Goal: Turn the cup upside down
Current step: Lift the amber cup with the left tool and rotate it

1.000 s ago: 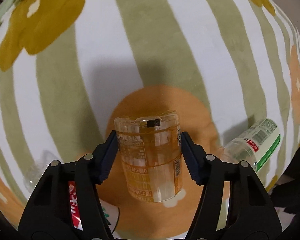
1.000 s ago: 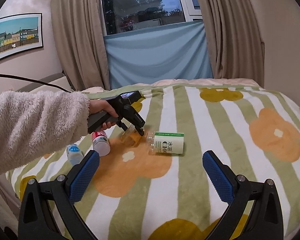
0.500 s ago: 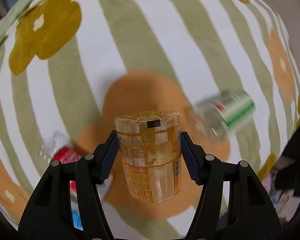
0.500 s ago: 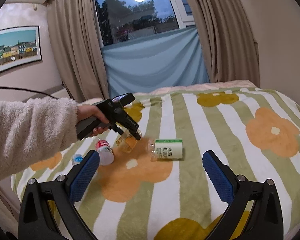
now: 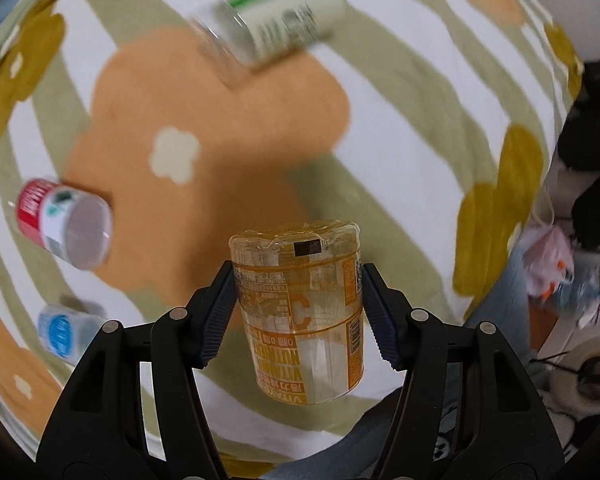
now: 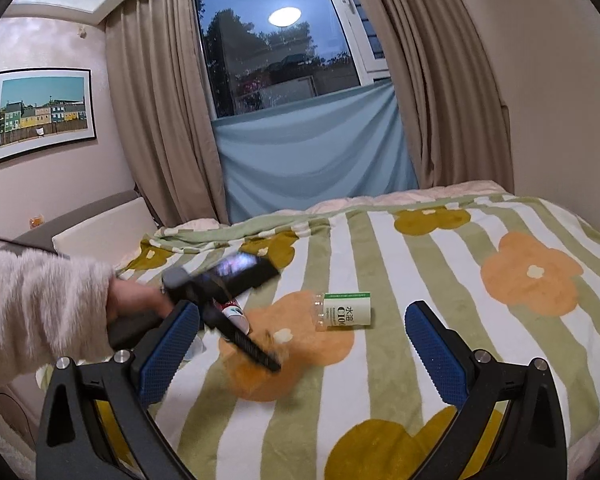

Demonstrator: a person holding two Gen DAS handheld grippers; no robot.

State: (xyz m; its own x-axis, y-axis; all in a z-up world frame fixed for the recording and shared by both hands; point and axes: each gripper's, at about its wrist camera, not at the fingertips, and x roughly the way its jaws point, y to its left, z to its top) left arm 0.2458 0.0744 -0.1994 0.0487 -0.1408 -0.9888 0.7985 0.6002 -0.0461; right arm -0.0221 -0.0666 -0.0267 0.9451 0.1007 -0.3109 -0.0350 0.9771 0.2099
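The left gripper [image 5: 298,312] is clamped on the cup [image 5: 300,312], held in the air over the bed [image 5: 380,120] near its front edge, mid-turn. Next, I judge, it must finish rotating and set the cup down mouth-first (print already reads inverted). The right gripper [image 6: 300,344] hangs open, idle. Since a second ago, the cup has lifted and swung; the bottle [image 5: 276,28] now appears far off.

Cup [image 5: 300,312] between the left gripper [image 5: 298,316] jaws, above the bed [image 6: 420,360]. Bottle [image 6: 346,311] on its side mid-bed. Can [image 5: 64,222] and small bottle [image 5: 62,330] lie left of the cup. Right gripper [image 6: 300,344] over the bed's near edge.
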